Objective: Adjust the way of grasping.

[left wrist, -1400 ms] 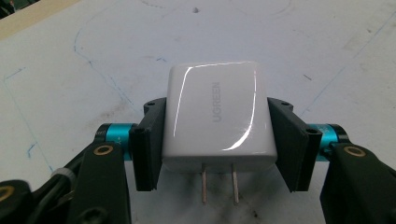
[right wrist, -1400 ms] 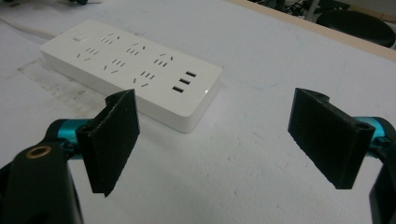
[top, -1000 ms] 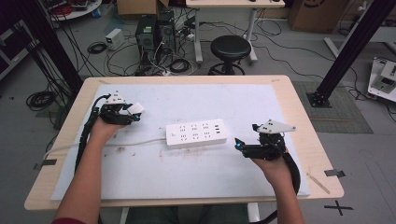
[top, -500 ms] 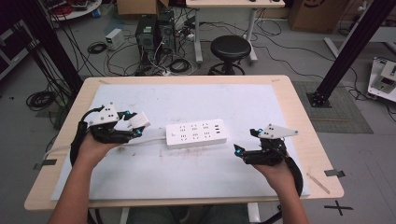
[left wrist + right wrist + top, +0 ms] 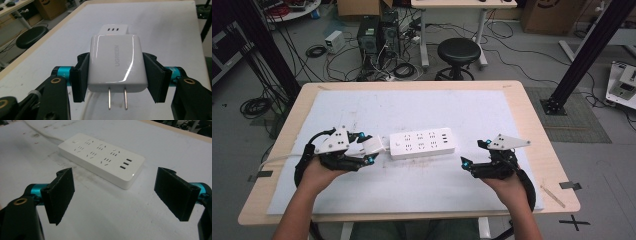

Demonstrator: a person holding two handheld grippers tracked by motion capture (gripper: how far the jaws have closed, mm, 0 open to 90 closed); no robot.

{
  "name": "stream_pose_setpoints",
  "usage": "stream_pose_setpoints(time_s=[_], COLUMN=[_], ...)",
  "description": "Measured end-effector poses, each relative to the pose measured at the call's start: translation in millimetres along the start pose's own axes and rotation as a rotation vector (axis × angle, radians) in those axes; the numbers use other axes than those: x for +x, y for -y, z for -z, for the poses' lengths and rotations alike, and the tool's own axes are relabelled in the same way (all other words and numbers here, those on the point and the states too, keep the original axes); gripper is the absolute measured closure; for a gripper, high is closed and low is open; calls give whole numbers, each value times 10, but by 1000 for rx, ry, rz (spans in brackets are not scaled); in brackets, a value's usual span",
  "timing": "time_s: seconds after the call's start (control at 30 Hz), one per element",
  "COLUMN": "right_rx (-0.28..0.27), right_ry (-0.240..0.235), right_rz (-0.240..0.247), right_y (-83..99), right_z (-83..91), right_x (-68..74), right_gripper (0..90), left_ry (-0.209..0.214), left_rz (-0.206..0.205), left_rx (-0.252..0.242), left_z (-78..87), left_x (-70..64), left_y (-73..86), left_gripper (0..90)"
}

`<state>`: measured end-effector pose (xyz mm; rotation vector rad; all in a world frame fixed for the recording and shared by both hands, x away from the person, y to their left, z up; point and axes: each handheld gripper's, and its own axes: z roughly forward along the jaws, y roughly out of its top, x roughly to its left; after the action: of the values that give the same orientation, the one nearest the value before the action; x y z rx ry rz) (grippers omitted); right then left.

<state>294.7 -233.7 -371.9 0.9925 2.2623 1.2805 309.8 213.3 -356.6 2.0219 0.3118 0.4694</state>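
A white power strip lies flat in the middle of the table, its cord running off to the left. My left gripper is shut on a white charger plug marked UGREEN, just left of the strip's end. In the left gripper view the plug's two metal prongs point back toward the camera, and the strip's USB end shows beyond it. My right gripper stands open to the right of the strip, with nothing between its pads.
A pale sheet covers most of the wooden table. A strip of tape lies near the right front edge. Beyond the far edge stand a black stool, computer boxes and tangled cables on the floor.
My left gripper has carried the charger plug from the far left of the table toward me and rightward, up to the strip's left end. The right gripper has barely moved.
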Motion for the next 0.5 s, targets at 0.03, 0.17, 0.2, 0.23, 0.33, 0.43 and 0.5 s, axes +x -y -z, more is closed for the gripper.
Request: stream_pose_setpoints(time_s=[0.03, 0.17, 0.2, 0.23, 0.33, 0.43, 0.5], right_rx=[1, 7, 8, 13, 22, 28, 24], right_ry=[-4, -55, -79, -94, -148, -205, -252], right_rz=[2, -25, -27, -33, -41, -65, -87], right_y=[2, 12, 15, 17, 19, 23, 29], right_z=[0, -16, -29, -38, -92, -145, -182], right_x=[8, 103, 144, 173, 295, 383, 426], right_gripper=[168, 168, 168, 168, 168, 168, 168], left_ry=[13, 53, 62, 75, 93, 120, 123], left_rz=[-9, -50, -58, -72, -122, -170, -204], left_rx=[-1, 1, -5, -12, -22, -24, -25], left_z=[-24, -103, -120, -152, -239, -347, -411], left_x=[-52, -251, -293, -357, -495, -625, -695], left_y=[-15, -45, -48, -53, -67, -88, -105], left_gripper=[424, 424, 424, 424, 424, 424, 424])
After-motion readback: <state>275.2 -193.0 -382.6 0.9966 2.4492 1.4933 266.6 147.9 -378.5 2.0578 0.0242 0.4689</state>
